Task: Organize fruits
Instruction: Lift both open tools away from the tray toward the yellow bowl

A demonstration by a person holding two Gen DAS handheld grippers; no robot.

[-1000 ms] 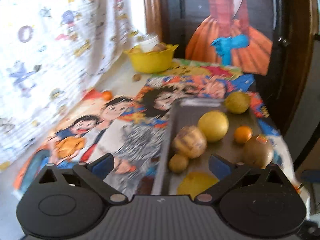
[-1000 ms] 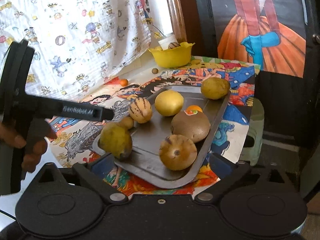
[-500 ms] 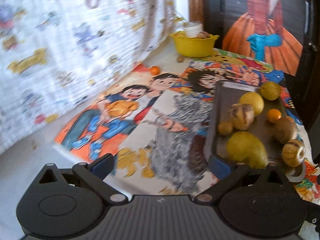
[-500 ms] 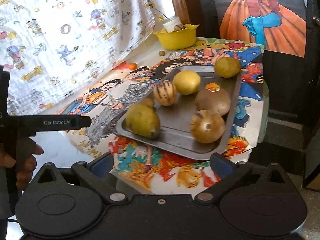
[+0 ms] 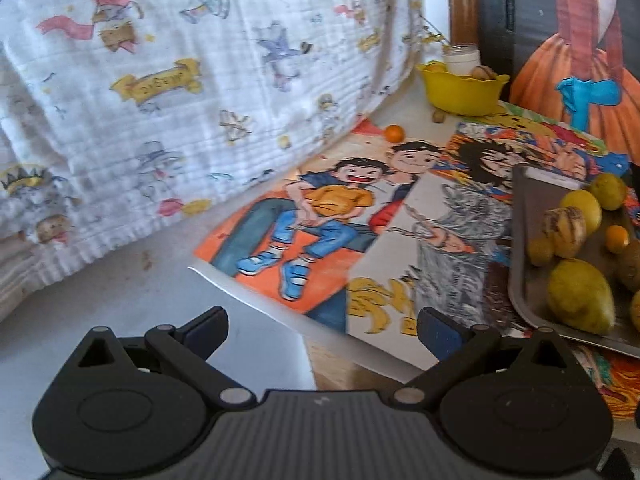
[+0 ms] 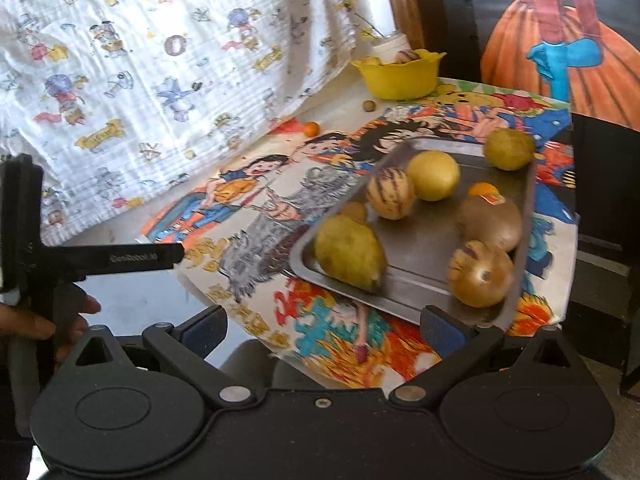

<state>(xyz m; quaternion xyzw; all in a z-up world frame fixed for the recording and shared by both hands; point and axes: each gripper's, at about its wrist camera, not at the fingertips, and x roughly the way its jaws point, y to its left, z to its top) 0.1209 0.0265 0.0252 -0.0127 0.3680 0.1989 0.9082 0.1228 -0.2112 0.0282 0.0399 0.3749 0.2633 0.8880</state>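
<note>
Left wrist view: cartoon-printed cloth (image 5: pixel 160 92) fills the upper left. The left gripper (image 5: pixel 322 330), jaws wide and empty, has swung away from the tray (image 5: pixel 520 240) at right. Right wrist view: the right gripper (image 6: pixel 324 330), also wide and empty, faces the fruit tray; the yellow bowl (image 6: pixel 400 74) sits behind at upper centre, nothing blocking.

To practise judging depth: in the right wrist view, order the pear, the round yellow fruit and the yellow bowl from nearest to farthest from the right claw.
1. Pear, at the tray's near left corner.
2. Round yellow fruit, mid-tray.
3. Yellow bowl, at the table's far end.
</note>
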